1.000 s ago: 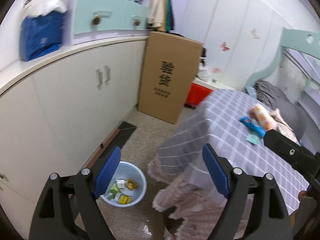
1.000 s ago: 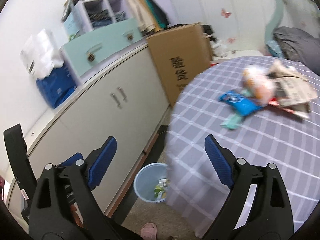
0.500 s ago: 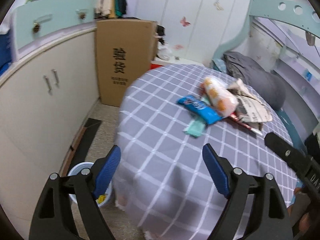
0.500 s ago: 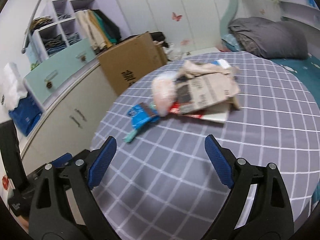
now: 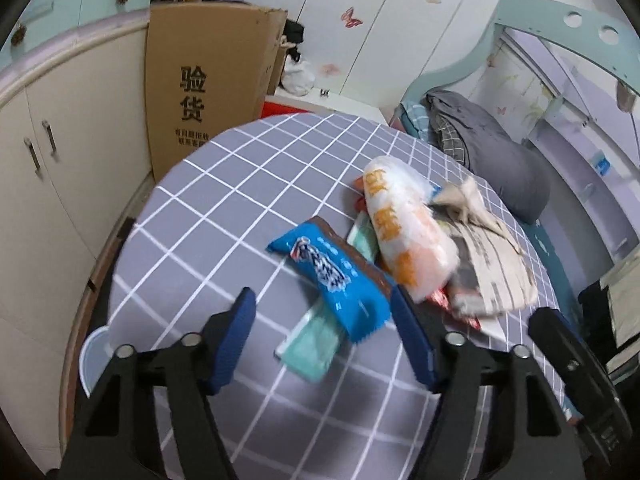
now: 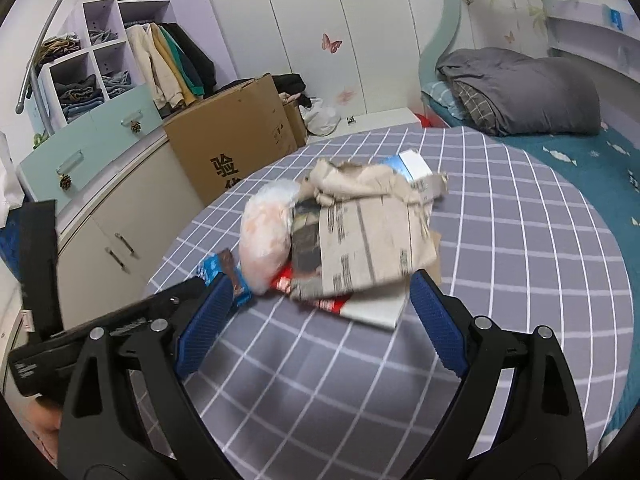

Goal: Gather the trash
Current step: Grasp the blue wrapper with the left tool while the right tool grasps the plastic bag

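We have both grippers over the table [image 5: 224, 184] and nothing in either yet. Our left gripper [image 5: 322, 334] has just been narrowing its jaws, but they remain spread; the blue wrapper [image 5: 332, 276] and the mint packet [image 5: 316, 340] under it lie between the pads, with no pad pressing on either as far as we can see. Our right gripper [image 6: 320, 312] is spread wide and empty, its pads near the edge of the pile.

The trash sits heaped at about 1 o'clock from the left gripper: an orange-and-white bag [image 5: 404, 240], crumpled newspaper [image 6: 372, 236] at its 3 o'clock, a red wrapper [image 6: 320, 300] poking out beneath, and a white box [image 6: 414, 166] at the pile's 12 o'clock. A sliver of the bin [image 5: 94, 356] shows at 9 o'clock, off the table's edge; its contents are hidden here.

We judge the table's share of the job barely begun: every piece we see is still on the cloth, and each needs pinching and carrying to the bin.
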`<state>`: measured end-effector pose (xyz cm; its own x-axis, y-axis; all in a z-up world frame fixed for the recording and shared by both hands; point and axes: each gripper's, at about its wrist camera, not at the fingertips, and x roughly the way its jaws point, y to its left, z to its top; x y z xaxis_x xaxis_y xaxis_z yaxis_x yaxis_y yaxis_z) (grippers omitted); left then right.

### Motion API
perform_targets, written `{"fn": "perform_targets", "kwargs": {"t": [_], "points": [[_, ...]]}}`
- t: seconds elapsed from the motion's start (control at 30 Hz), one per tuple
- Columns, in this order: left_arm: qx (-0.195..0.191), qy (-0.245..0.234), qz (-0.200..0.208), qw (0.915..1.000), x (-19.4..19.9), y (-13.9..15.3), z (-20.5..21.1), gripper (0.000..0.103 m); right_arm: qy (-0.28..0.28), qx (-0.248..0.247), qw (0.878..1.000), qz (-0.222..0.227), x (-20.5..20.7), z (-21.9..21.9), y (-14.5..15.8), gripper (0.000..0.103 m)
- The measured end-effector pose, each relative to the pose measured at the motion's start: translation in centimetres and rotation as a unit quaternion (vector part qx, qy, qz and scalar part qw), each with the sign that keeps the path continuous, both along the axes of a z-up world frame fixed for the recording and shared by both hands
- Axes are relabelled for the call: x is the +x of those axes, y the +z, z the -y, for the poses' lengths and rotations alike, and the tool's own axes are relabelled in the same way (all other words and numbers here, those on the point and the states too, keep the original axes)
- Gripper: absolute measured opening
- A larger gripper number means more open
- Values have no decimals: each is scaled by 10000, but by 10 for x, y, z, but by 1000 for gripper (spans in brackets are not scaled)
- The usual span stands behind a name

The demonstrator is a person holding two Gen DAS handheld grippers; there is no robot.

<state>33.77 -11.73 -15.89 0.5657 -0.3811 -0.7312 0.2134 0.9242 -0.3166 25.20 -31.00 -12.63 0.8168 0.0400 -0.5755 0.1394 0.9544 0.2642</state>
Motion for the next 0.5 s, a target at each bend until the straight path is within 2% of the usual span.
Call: {"fn": "perform_targets", "kwargs": {"t": [0.07,0.17,0.23,0.3,0.4,0.5], "points": [[-90,36,-123,9999,10,-5,1,56,45,-62,10000,0,6,-2,2,88],[-302,12,-276,9992,26,-14,2,52,125,-211,9997,-51,20,-8,4,88],[-437,-21,-290,9986,34,-17,3,39,165,-296,9994,-103,28,-11,4,88],[-744,-58,-339,9966,38,-20,0,16,179,-371,9990,-171,35,-14,5,88],[-1027,-94,-228,9944,36,-13,-9,11,289,-527,9979,-236,46,-24,6,88],[-1148,-88,25,9933,26,-3,-19,10,436,-727,9960,-297,59,-38,6,88]]}}
